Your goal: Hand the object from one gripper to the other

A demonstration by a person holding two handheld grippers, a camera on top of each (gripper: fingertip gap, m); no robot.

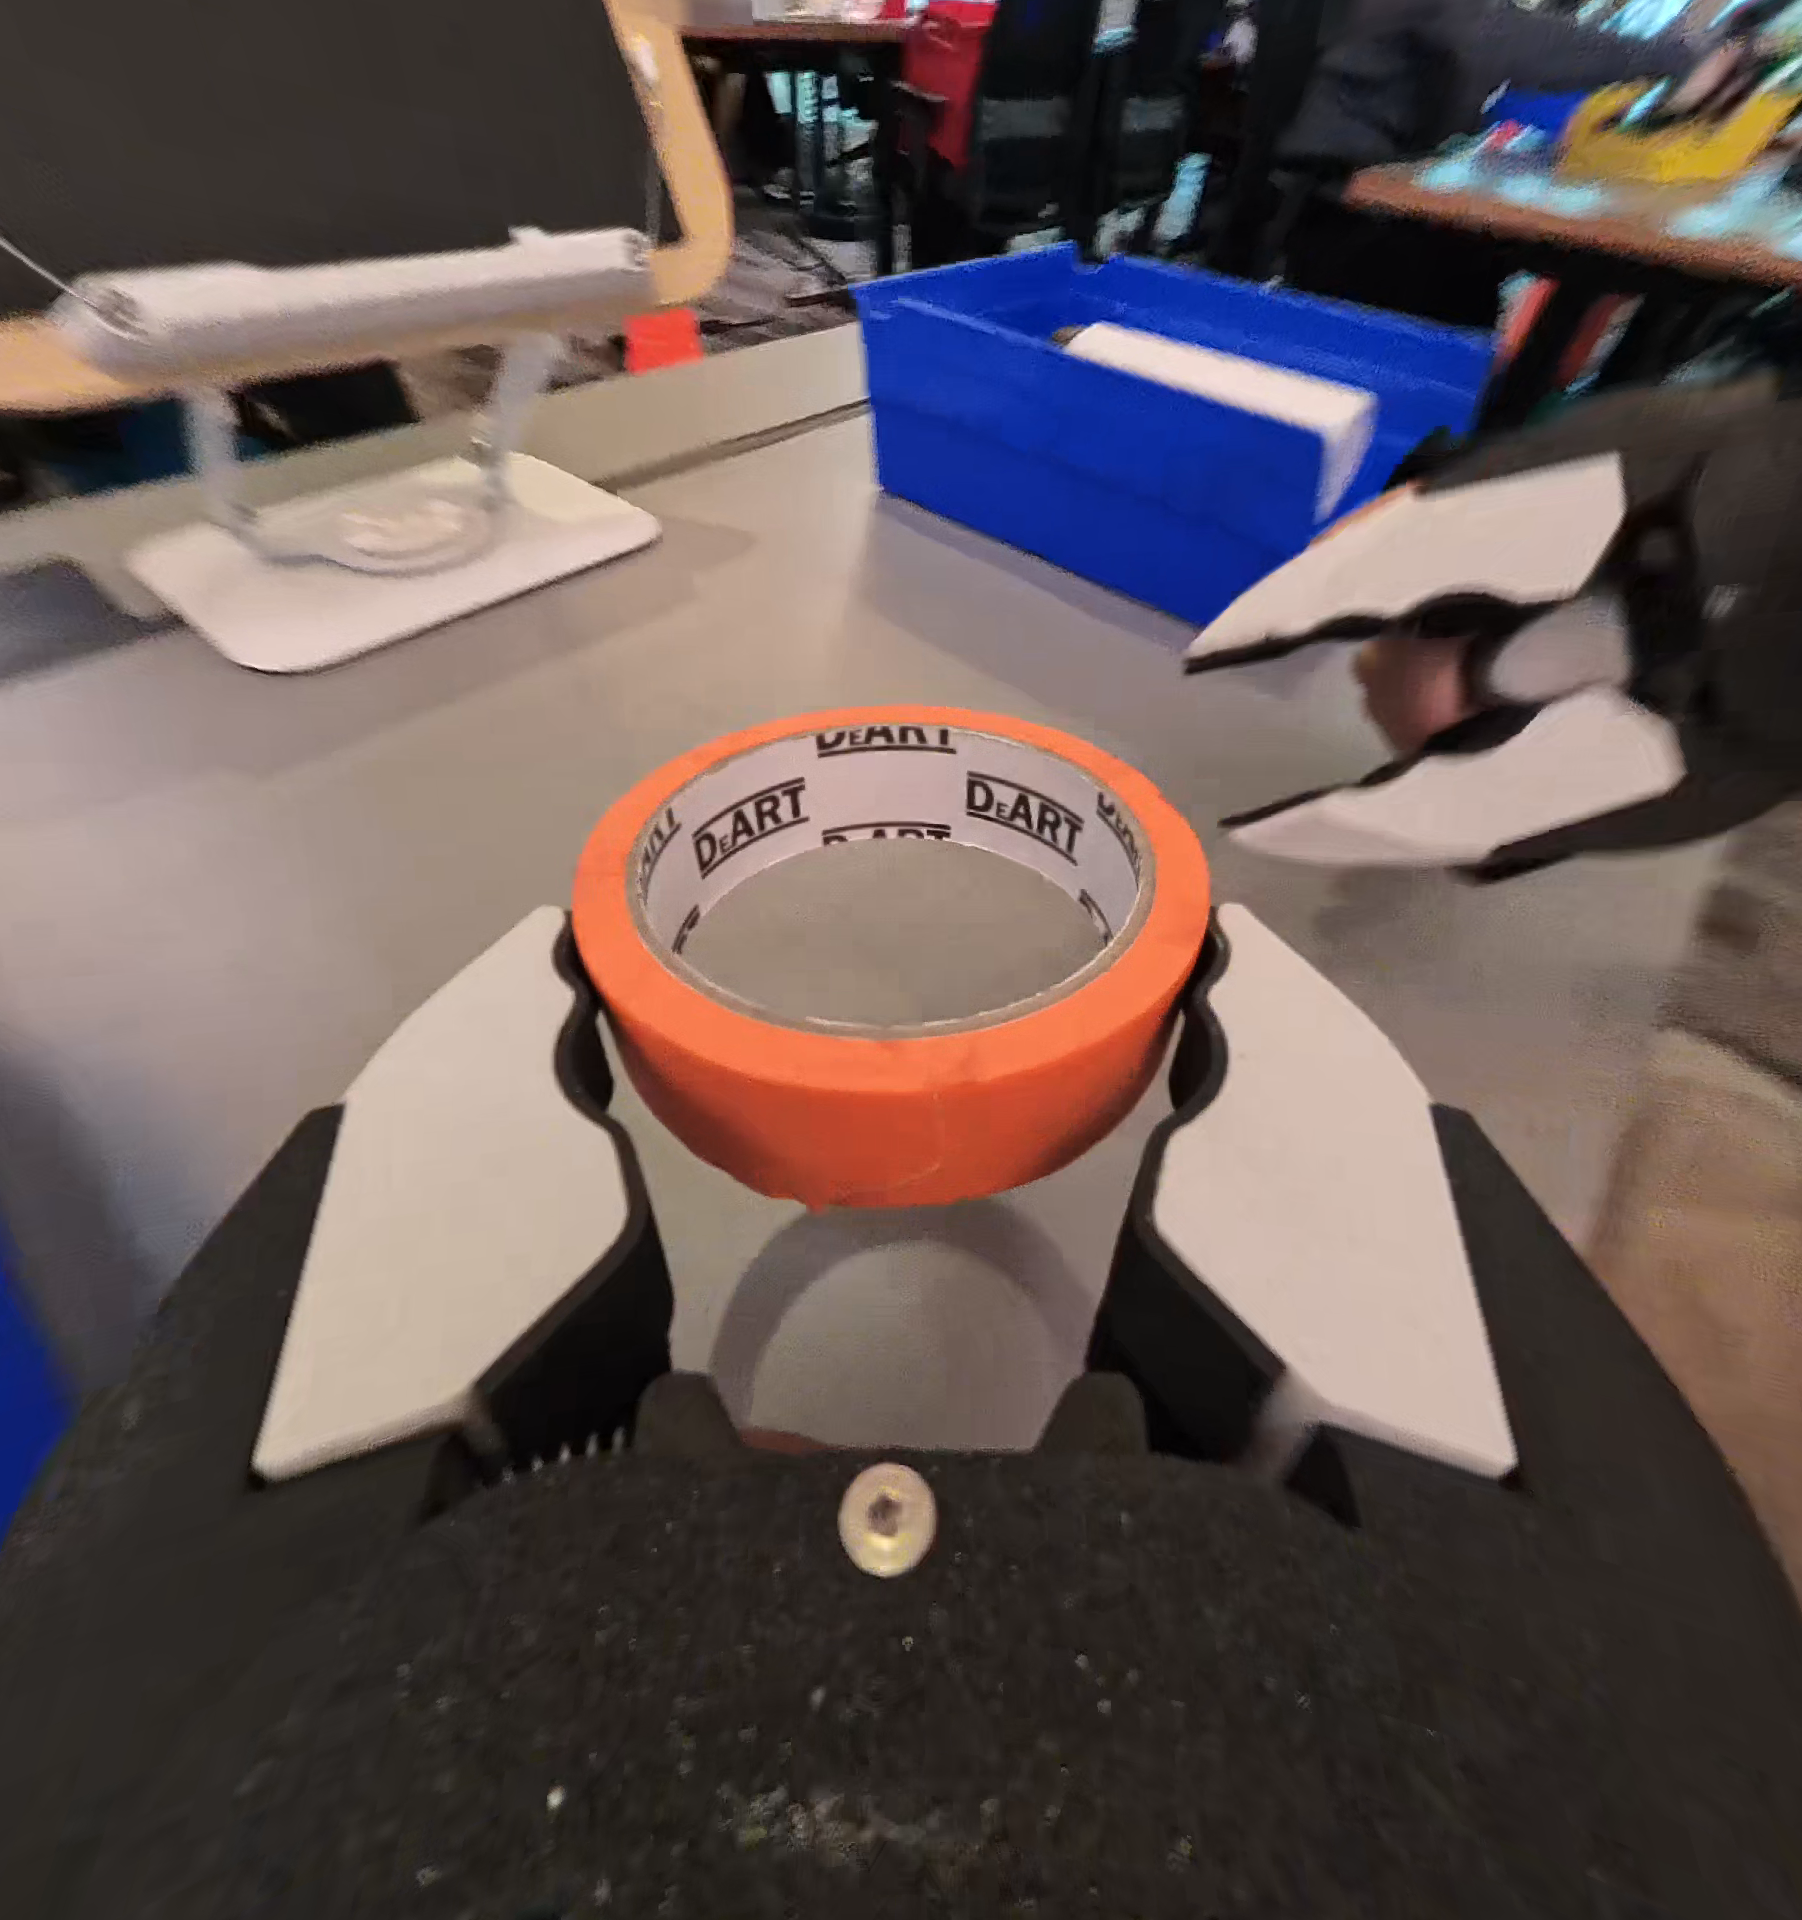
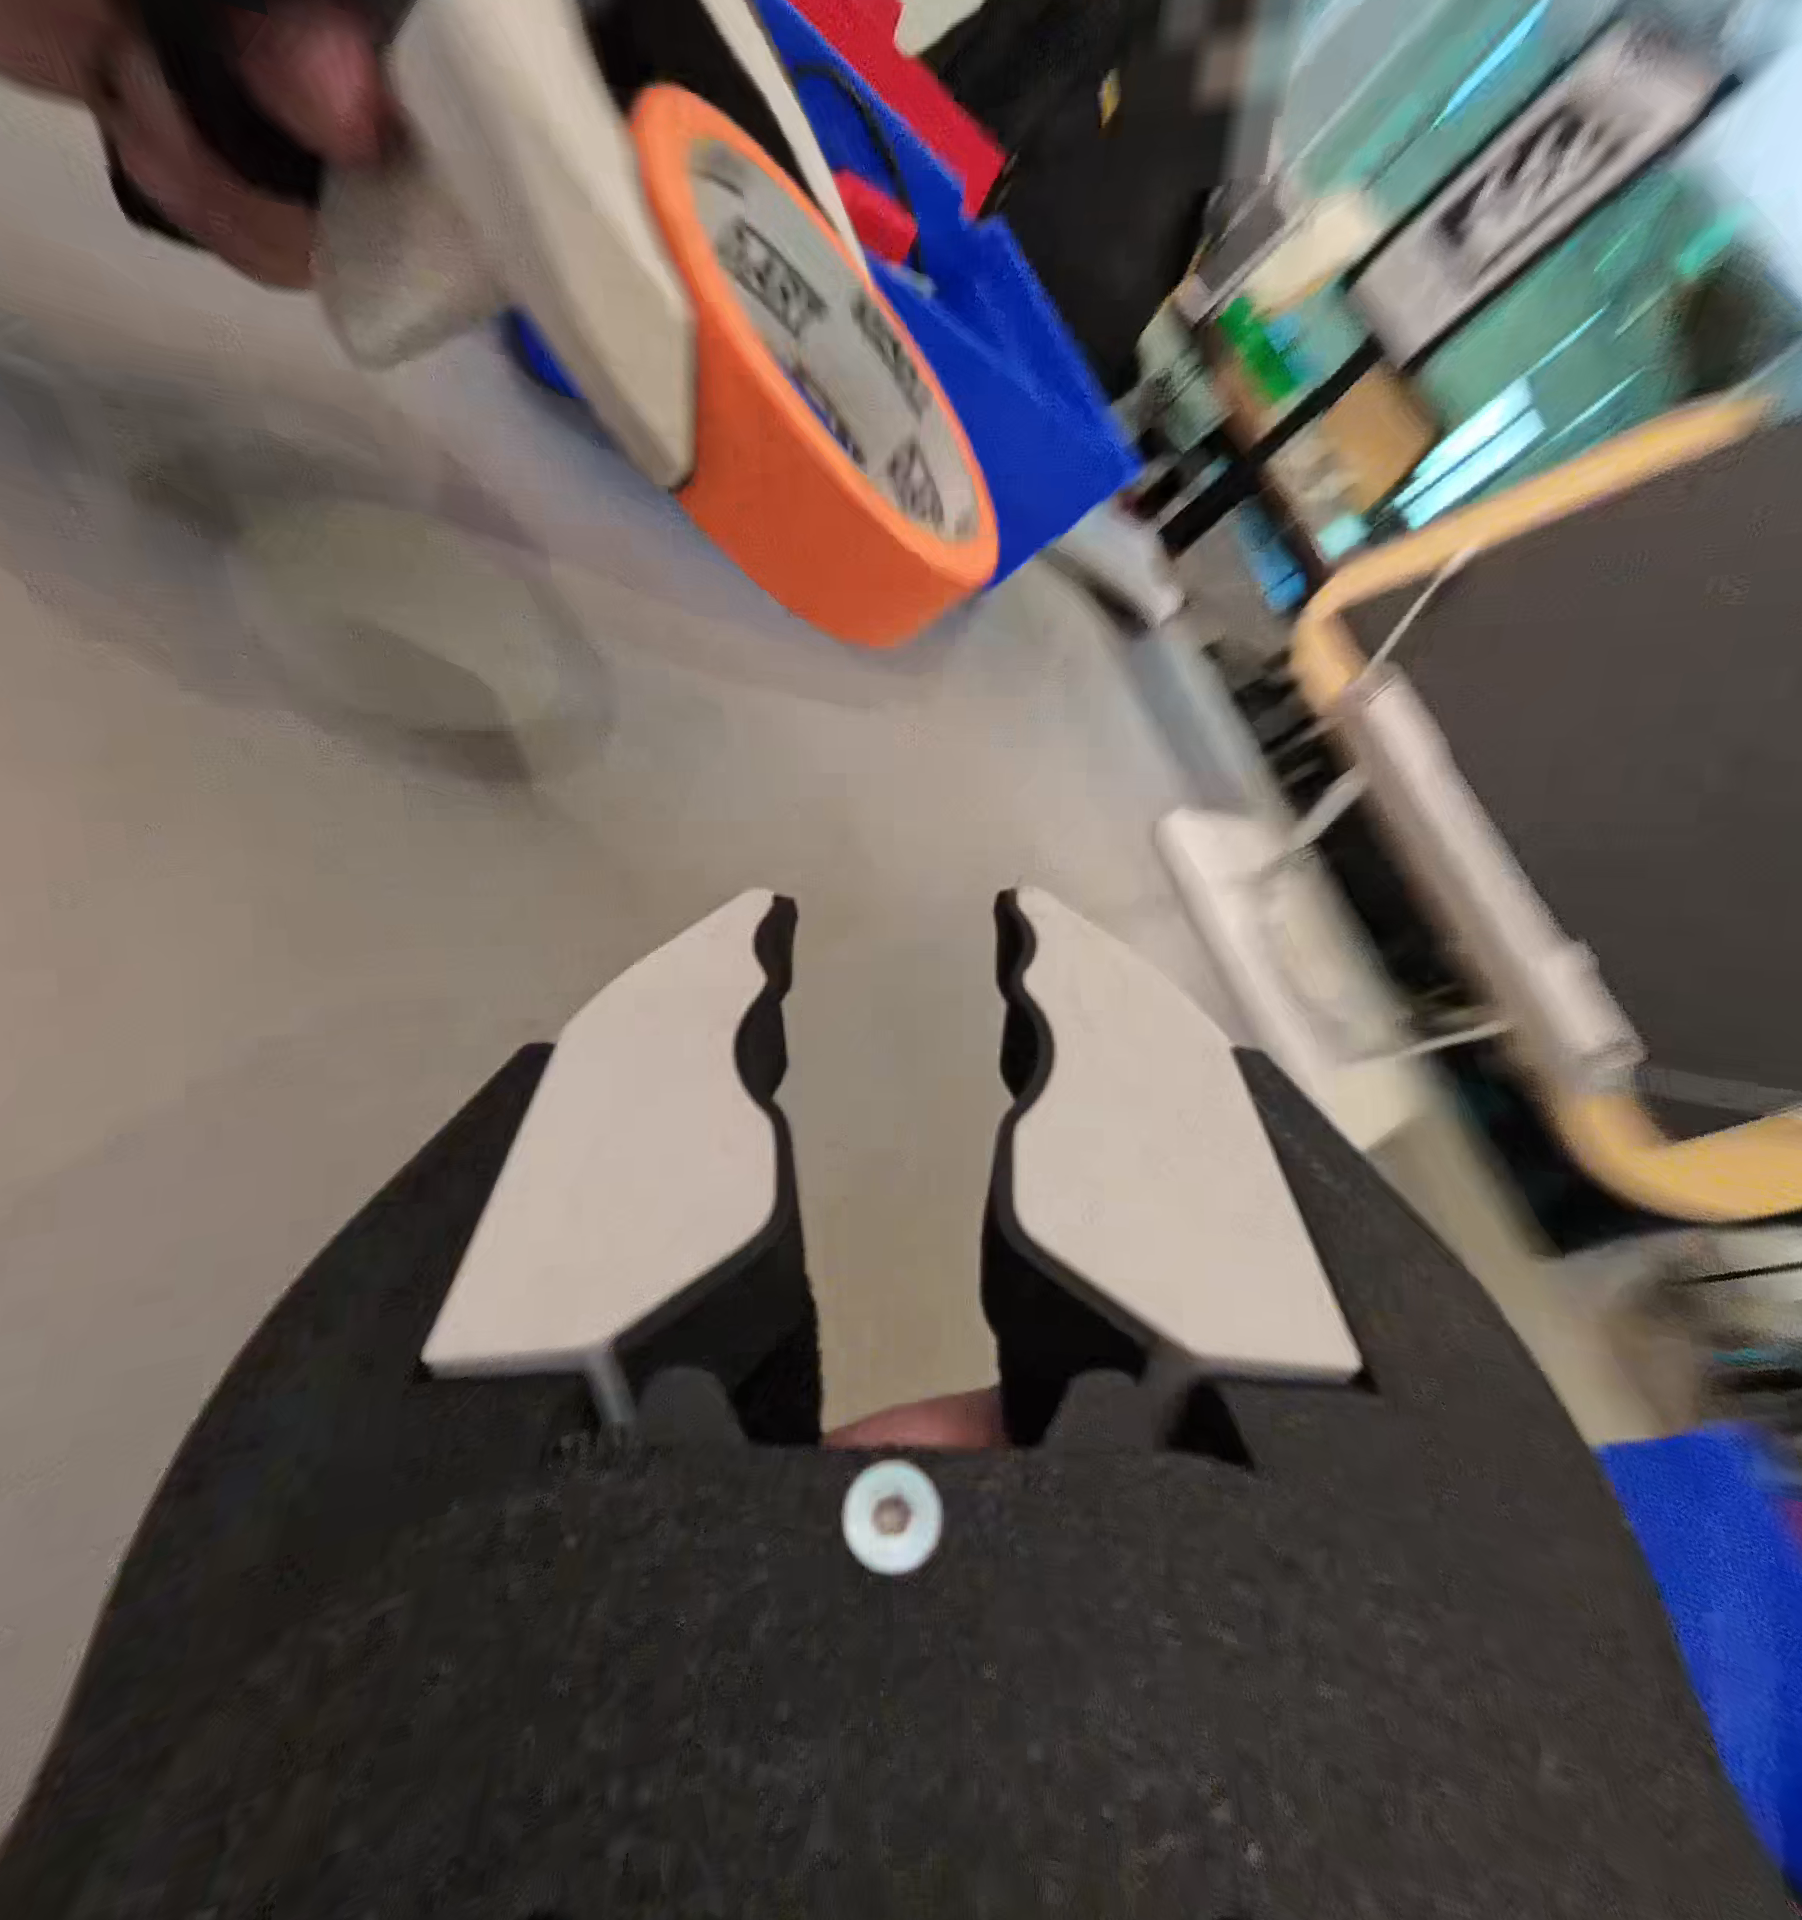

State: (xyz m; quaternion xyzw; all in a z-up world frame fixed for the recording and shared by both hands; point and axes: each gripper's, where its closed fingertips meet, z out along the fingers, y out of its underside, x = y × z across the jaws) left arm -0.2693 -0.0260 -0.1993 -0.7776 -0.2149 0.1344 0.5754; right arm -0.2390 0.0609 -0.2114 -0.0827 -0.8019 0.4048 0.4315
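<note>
Left wrist view showed the left gripper (image 1: 892, 966) clamped across the orange tape roll (image 1: 892, 977), above the table (image 1: 253, 790). The right gripper (image 1: 1214, 743), jaws only slightly apart, risked bumping the roll loose.

Orange tape roll (image 1: 891, 1101), lifted, gripper-held

My left claw (image 1: 892, 966) has rough, grainy black plastic with smooth matt pale plates and a shiny metal screw (image 1: 886, 1519). The tape roll (image 1: 881, 1101) looks like matt orange paper, its core pale card. The bench (image 1: 793, 623) is smooth grey, faintly glossy; the bin (image 1: 1136, 488) is smooth blue plastic.
</note>
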